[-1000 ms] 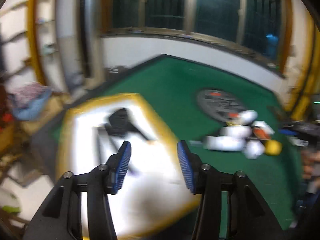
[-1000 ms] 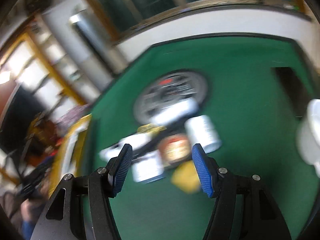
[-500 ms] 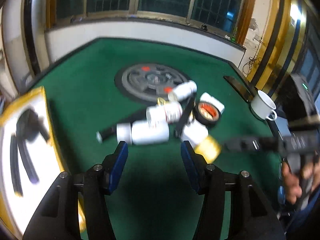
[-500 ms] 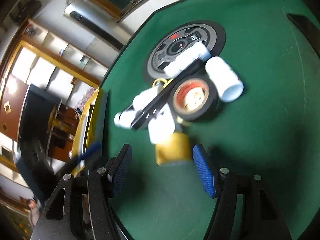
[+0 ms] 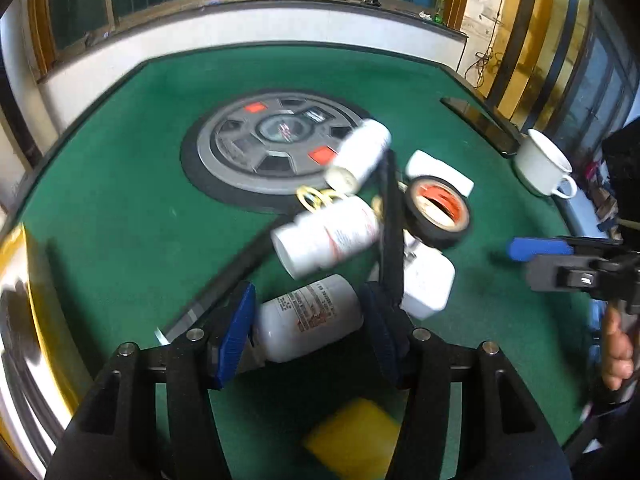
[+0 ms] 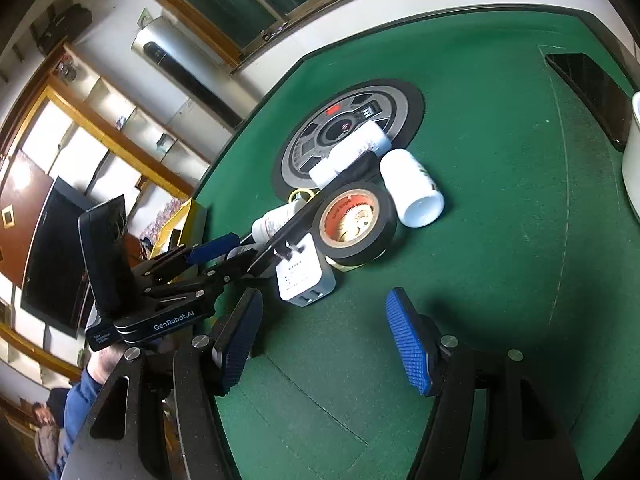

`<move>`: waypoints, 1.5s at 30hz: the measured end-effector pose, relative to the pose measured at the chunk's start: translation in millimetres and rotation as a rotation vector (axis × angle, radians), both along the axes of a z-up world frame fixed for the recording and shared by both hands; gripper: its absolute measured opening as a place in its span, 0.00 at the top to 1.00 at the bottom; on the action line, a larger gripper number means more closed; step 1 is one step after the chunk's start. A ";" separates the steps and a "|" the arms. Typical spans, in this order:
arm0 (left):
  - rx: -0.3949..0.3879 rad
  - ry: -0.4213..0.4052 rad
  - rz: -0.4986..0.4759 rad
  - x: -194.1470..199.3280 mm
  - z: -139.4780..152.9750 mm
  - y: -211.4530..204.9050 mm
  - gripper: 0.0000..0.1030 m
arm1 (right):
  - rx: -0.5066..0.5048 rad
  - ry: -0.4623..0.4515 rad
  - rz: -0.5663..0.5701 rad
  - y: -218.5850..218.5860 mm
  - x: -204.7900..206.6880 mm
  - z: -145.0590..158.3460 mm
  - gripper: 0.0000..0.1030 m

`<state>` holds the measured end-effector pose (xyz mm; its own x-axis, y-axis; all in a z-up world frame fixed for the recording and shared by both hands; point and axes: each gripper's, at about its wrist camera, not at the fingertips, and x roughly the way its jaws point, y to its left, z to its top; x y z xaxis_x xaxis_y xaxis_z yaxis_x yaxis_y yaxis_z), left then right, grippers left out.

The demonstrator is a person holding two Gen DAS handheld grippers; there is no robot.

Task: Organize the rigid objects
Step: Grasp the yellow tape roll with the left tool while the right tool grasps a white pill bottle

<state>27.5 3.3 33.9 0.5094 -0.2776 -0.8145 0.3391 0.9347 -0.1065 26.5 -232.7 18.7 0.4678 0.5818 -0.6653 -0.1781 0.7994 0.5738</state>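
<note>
A pile of rigid objects lies on the green table (image 5: 120, 200): several white bottles, a black tape roll (image 5: 438, 212), a white power adapter (image 5: 426, 284), a black strip (image 5: 390, 232) and a yellow block (image 5: 352, 436). My left gripper (image 5: 306, 330) is open, its blue pads on either side of the nearest white bottle (image 5: 310, 320), which lies on its side. My right gripper (image 6: 324, 344) is open and empty over bare felt, just short of the adapter (image 6: 304, 276) and tape roll (image 6: 354, 222). The left gripper also shows in the right wrist view (image 6: 208, 256).
A grey round disc (image 5: 276, 144) is set in the table centre. A white mug (image 5: 542, 164) and a dark phone (image 5: 480, 126) sit at the right edge. A yellow-rimmed tray (image 5: 16, 320) lies at the left. A white cup (image 6: 414, 188) lies beside the tape.
My left gripper swung from the tray to the pile and closed in until its pads flank the nearest bottle. My right gripper drew back, past the yellow block, and stays open.
</note>
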 end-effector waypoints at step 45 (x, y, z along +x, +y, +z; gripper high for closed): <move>0.045 -0.113 0.179 -120.1 -21.1 5.4 0.63 | -0.245 -0.189 0.338 122.1 -45.0 2.6 0.57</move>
